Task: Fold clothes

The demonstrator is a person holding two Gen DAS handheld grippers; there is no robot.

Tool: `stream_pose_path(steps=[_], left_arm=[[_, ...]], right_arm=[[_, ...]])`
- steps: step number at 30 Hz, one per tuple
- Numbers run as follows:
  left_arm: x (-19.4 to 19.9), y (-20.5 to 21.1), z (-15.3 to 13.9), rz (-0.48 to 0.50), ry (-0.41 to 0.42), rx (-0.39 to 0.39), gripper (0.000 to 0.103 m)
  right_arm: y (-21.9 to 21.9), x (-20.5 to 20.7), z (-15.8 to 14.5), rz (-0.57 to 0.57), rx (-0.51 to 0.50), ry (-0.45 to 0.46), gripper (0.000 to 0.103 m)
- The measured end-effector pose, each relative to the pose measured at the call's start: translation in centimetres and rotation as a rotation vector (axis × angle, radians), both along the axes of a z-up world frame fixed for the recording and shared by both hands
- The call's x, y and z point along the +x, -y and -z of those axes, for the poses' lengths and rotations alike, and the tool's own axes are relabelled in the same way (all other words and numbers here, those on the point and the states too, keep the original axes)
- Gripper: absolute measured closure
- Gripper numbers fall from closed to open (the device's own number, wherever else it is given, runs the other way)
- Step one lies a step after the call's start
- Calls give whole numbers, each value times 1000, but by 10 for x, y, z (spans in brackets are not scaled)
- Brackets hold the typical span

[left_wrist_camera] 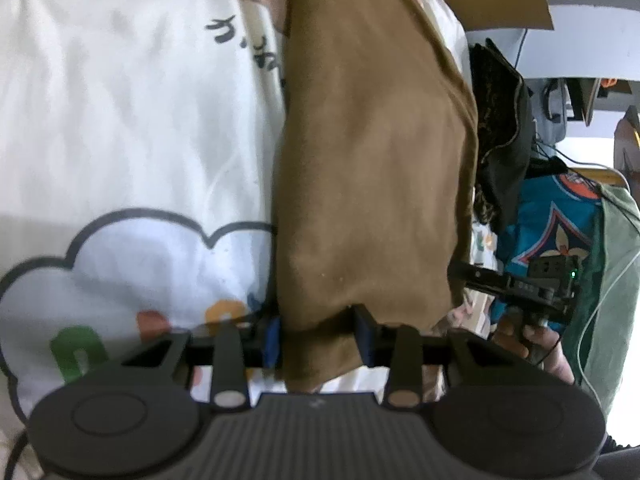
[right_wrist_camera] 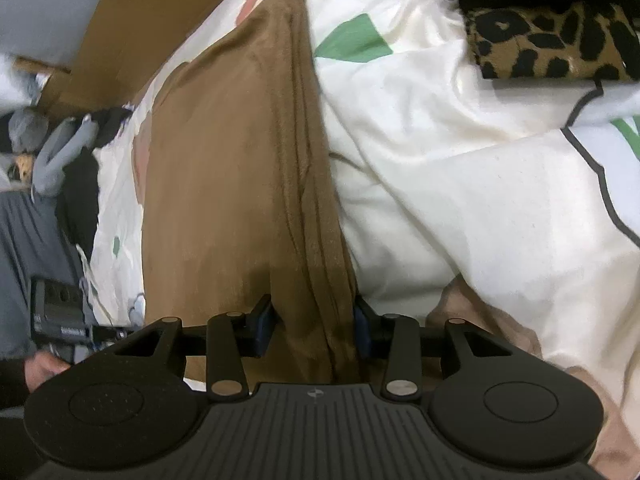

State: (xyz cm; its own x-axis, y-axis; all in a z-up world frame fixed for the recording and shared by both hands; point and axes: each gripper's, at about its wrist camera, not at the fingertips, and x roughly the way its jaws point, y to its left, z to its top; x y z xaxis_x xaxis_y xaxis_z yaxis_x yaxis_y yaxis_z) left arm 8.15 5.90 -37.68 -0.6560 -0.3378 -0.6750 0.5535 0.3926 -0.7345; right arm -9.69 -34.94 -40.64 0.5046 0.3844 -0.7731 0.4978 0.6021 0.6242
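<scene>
Left wrist: left gripper pinches a brown cloth edge btwn its fingers; cloth runs long, straight ahead over a white sheet.

Right wrist: right gripper clamps bunched brown cloth, same long axis fwd. Both hold near ends, neither arm closer.

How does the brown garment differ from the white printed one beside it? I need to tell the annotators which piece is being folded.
The brown garment is plain, with no print; the white printed garment carries a cloud outline, coloured letters and dark script. The brown garment is bunched into a long narrow strip, with the left gripper and the right gripper each closed on it; the white one lies spread out, ungripped. Both are soft cloth on the same patterned sheet.
</scene>
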Motion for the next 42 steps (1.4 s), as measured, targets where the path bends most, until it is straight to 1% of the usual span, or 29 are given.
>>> stream_pose_path(steps=[1, 2, 4, 5, 6, 9, 12, 18, 21, 25, 30, 32, 36, 38, 39, 40, 41, 42], left_arm=[[0, 0, 1, 1, -4, 6, 76], [0, 1, 1, 3, -6, 12, 79], [0, 2, 1, 13, -6, 20, 87], [-1, 3, -2, 22, -1, 21, 89], [-1, 5, -5, 31, 4, 21, 90], [1, 7, -16, 53, 14, 22, 92], [5, 7, -26, 61, 15, 25, 93], [5, 6, -40, 82, 25, 45, 93], [-5, 3, -41, 105, 19, 51, 93], [-21, 0, -33, 130, 7, 67, 93], [-36, -5, -29, 156, -13, 73, 93], [-42, -4, -29, 184, -7, 76, 93], [-44, -4, -27, 196, 15, 93, 93], [-42, 0, -28, 215, 39, 101, 90], [-43, 2, -27, 229, 56, 118, 86], [-40, 3, -27, 239, 72, 135, 78], [-36, 3, -29, 250, 91, 136, 70], [-31, 4, -31, 255, 109, 125, 54]], right_arm=[[-1, -1, -1, -2, -3, 1, 70], [-2, -1, -2, -3, -4, -2, 80], [-4, -2, -6, 0, -5, -4, 86], [-4, -2, -8, 3, -8, -6, 88], [-4, -2, -11, 10, -6, -10, 89], [2, -7, -21, 63, 47, -27, 90], [5, -11, -29, 77, 77, -31, 91], [-3, -17, -38, 57, 64, -47, 91], [-6, -25, -39, 55, 62, -65, 91], [-9, -35, -39, 52, 59, -90, 91], [-17, -44, -39, 33, 26, -117, 91], [-20, -47, -37, 28, 21, -133, 91], [-25, -50, -33, 8, 28, -153, 91], [-27, -49, -30, -5, 40, -165, 86], [-26, -48, -31, -12, 27, -183, 84], [-26, -47, -31, -21, 11, -202, 79], [-25, -46, -34, -34, -15, -216, 73], [-22, -46, -38, -40, -30, -216, 67]])
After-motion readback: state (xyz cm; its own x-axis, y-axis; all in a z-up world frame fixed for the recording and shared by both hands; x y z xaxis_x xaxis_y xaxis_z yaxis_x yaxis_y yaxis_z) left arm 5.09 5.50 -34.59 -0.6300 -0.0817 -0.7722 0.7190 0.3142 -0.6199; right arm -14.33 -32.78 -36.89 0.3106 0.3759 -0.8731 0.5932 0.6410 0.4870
